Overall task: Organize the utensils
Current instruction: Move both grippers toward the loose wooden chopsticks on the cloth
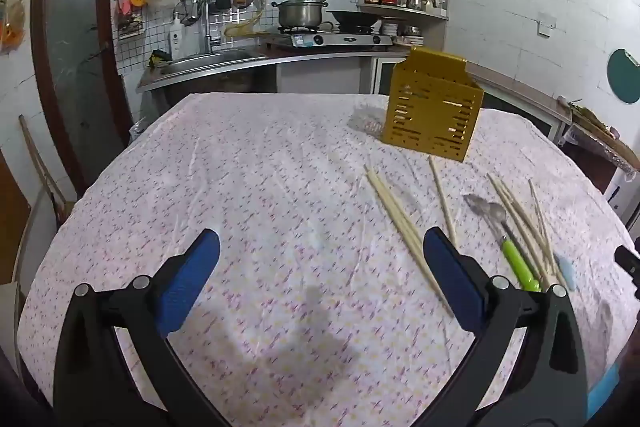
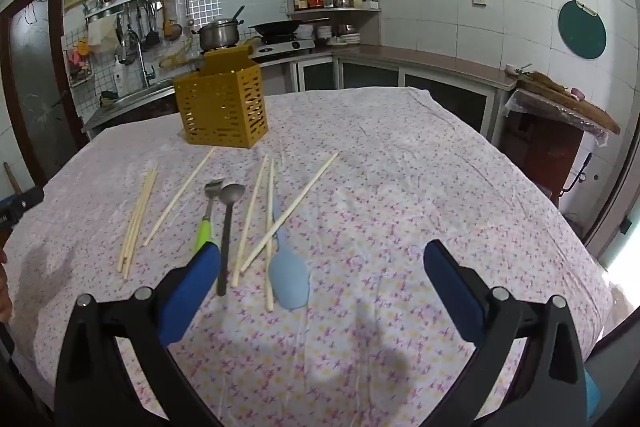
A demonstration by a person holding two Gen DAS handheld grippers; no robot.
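Both my grippers gape empty; chopsticks [image 2: 138, 215] lie lengthwise toward the holder [image 2: 222, 107], nearer my right gripper [image 2: 322, 263] than left gripper [image 1: 320, 251].

A floral tablecloth [image 2: 400, 187] covers the table; far behind, a steel pot [image 2: 219, 34] and black wok [image 2: 276, 26] sit on the stove, with a sink [image 1: 208, 61] to the left.

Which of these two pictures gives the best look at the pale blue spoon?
The right wrist view. There the pale blue spoon lies whole on the tablecloth, bowl nearest the camera, with chopsticks crossing its handle. The left wrist view shows only a blurred sliver of it near the picture's right edge.
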